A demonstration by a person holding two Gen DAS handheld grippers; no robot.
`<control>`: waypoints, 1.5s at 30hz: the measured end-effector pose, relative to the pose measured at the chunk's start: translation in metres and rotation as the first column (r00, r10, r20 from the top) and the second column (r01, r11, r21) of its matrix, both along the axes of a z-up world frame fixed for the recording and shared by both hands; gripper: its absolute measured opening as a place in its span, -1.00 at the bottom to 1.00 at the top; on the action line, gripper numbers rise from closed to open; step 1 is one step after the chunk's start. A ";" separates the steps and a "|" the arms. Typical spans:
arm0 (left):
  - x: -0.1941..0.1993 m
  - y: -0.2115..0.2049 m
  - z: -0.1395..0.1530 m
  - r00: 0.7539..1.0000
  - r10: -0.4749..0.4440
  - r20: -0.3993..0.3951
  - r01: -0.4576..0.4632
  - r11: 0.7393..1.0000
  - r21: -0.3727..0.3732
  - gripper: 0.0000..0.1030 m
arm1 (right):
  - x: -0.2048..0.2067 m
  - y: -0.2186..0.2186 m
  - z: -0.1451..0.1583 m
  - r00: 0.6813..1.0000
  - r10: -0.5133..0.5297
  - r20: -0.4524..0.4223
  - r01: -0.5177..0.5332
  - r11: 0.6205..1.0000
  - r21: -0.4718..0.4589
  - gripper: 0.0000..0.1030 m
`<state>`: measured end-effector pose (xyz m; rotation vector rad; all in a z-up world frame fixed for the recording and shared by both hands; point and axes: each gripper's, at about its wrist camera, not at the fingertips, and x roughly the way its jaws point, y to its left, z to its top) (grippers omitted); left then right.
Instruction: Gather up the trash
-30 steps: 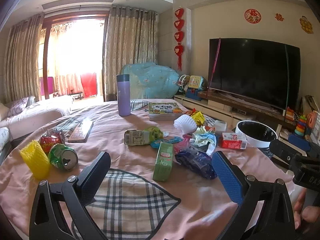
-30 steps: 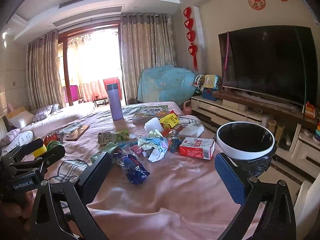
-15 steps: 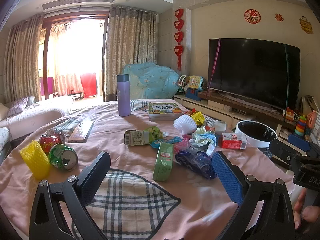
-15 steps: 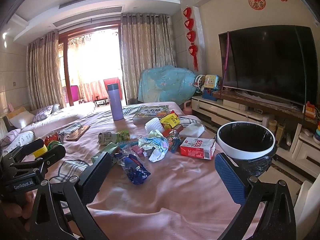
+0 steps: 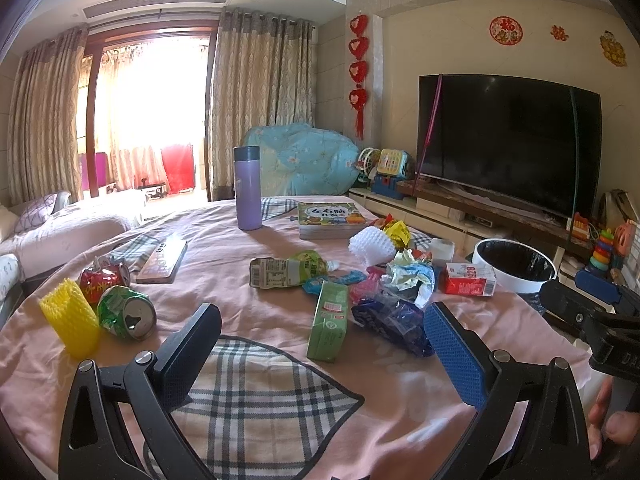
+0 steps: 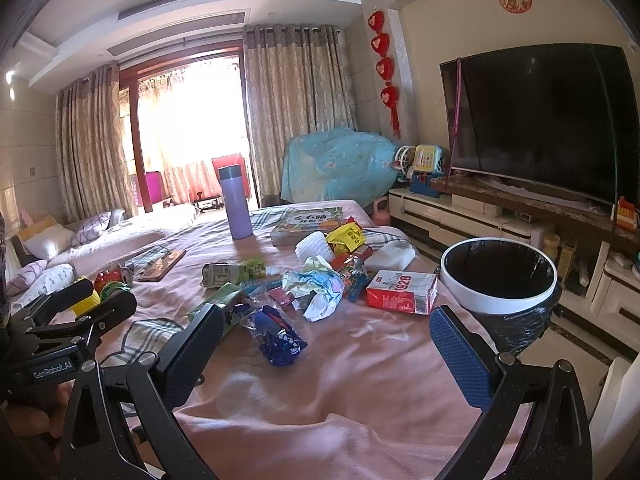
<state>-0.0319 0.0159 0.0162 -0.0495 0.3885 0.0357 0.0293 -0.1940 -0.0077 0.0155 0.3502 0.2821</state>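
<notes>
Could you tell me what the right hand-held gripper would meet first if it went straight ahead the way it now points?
Probably the blue crumpled wrapper, which lies nearest ahead of the open right hand-held gripper on the pink cloth. It sits left of centre, so the gripper might pass it and reach the crumpled paper wad; depth is unclear.

Black triangular-framed left claw [image 5: 320, 344], right claw [image 6: 326, 346], blue textured pads [image 5: 454, 354], silver screws

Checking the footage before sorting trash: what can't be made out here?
- Trash bin: inside is black in both views; contents unseen.
- Green carton: right wrist view, partly behind the right hand-held gripper finger.
- Red can: left wrist view, label too small.
</notes>
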 end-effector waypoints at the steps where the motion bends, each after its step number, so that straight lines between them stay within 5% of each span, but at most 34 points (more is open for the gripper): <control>1: 0.000 0.000 0.000 1.000 0.000 0.001 0.000 1.000 -0.001 0.97 | 0.000 0.000 0.000 1.000 -0.001 -0.001 0.001 1.000 0.000 1.00; 21: 0.031 0.014 -0.010 0.996 -0.001 -0.084 0.001 1.000 0.004 0.97 | 0.023 0.007 -0.008 0.991 0.101 -0.087 -0.098 0.994 0.037 0.99; 39: 0.138 0.025 -0.041 0.936 -0.083 -0.343 0.078 0.997 -0.028 0.66 | 0.120 0.057 -0.067 0.863 0.263 -0.432 -0.275 0.961 0.035 0.32; 42: 0.156 0.023 -0.050 0.920 -0.086 -0.381 0.083 0.996 -0.024 0.44 | 0.131 0.060 -0.073 0.845 0.266 -0.463 -0.285 0.958 0.029 0.14; 45: 0.169 0.024 -0.062 0.901 -0.106 -0.422 0.092 0.994 -0.053 -0.08 | 0.136 0.059 -0.078 0.834 0.269 -0.482 -0.289 0.957 0.034 -0.09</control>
